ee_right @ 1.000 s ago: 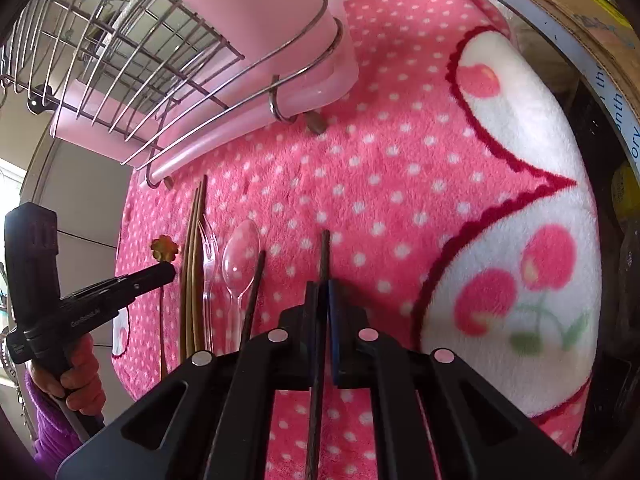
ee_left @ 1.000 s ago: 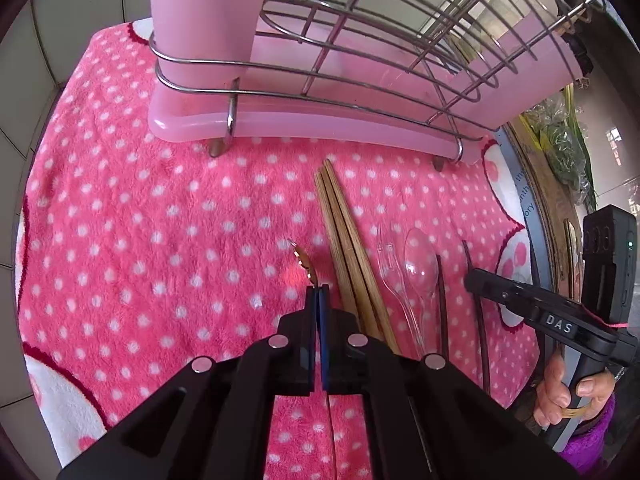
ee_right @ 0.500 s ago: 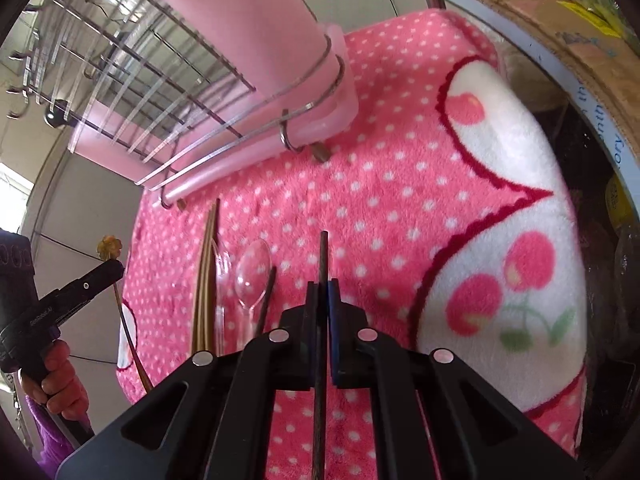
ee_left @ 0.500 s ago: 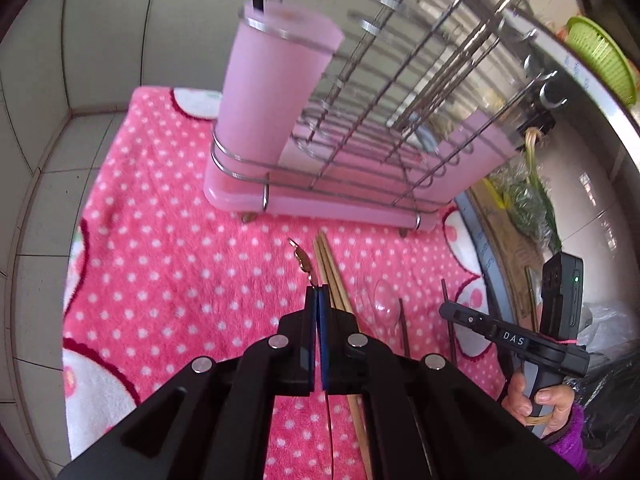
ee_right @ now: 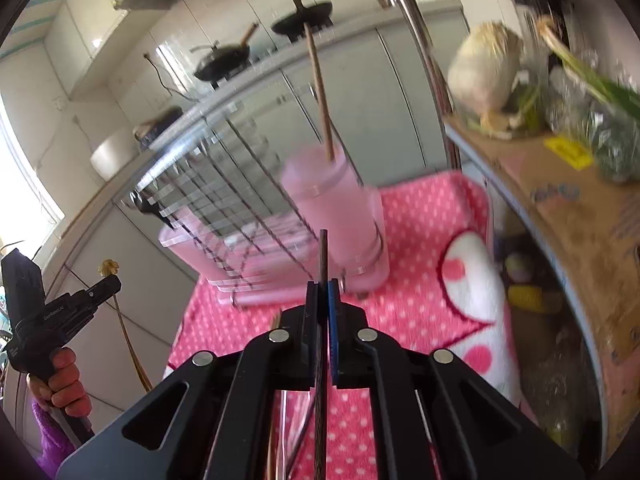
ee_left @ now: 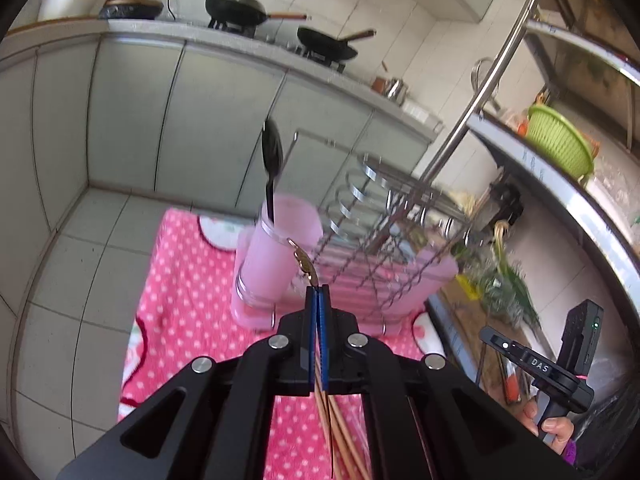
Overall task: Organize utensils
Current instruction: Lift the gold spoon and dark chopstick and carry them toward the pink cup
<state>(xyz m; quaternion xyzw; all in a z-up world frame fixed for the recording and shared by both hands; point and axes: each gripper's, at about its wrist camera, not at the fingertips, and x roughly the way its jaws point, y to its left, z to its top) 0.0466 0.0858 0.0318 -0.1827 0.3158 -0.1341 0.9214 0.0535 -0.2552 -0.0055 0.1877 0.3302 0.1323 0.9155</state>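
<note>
My left gripper (ee_left: 318, 292) is shut on a thin gold utensil (ee_left: 304, 262) with an ornamental end, held in the air before the pink cup (ee_left: 276, 256). A black spoon (ee_left: 273, 152) stands in that cup. Wooden chopsticks (ee_left: 340, 432) lie on the towel under the gripper. My right gripper (ee_right: 325, 286) is shut on a dark chopstick (ee_right: 323, 252), whose tip points at the pink cup (ee_right: 336, 216), where a brown-handled utensil (ee_right: 318, 76) stands. Each view shows the other gripper off to the side: the right gripper (ee_left: 486, 334) and the left gripper (ee_right: 116, 280).
The wire dish rack (ee_right: 224, 184) on its pink tray stands on a pink dotted towel (ee_right: 420, 220). A steel pole (ee_left: 480, 96) rises beside it. A cardboard box with vegetables (ee_right: 560, 152) is at the right. Counter with woks (ee_left: 236, 8) and cabinets lie behind.
Both grippers have risen off the towel and tipped upward, each carrying its utensil. The cup's rim and the kitchen behind have come into view.
</note>
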